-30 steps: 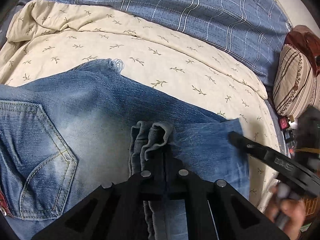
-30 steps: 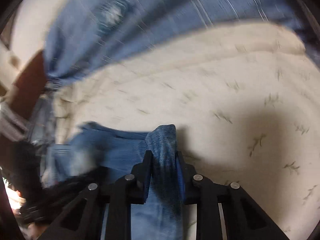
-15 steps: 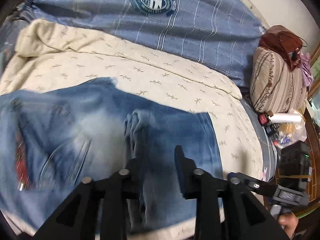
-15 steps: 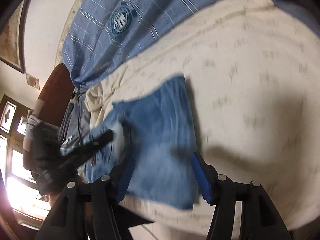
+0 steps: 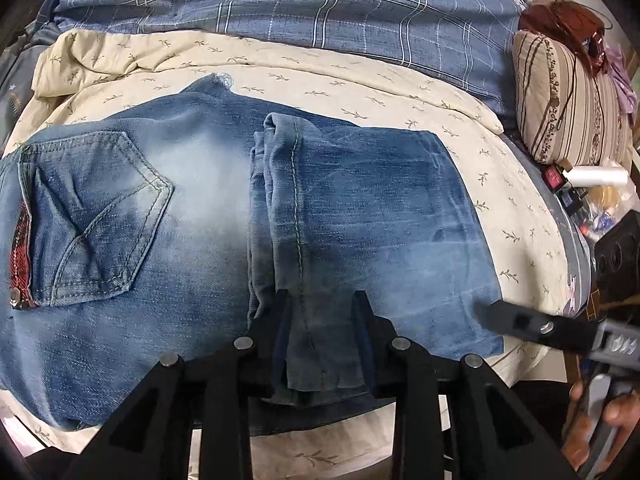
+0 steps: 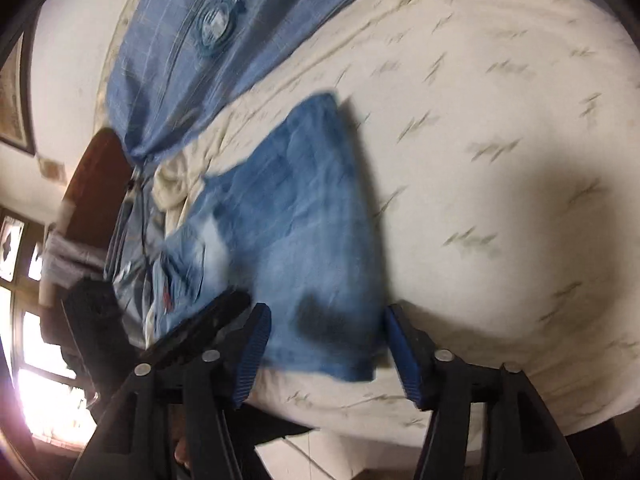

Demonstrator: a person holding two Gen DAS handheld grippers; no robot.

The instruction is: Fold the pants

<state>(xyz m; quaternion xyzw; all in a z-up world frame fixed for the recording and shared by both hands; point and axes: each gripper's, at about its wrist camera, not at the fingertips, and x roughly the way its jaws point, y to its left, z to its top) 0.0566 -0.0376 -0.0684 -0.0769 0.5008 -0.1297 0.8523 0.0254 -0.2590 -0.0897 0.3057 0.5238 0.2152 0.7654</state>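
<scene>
Behind blur, folded jeans (image 6: 304, 240) lose their edges.

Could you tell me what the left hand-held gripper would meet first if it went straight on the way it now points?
Most likely the folded jeans: the left hand-held gripper is open, its fingers either side of the hem. How high it hangs above the denim is unclear.
</scene>
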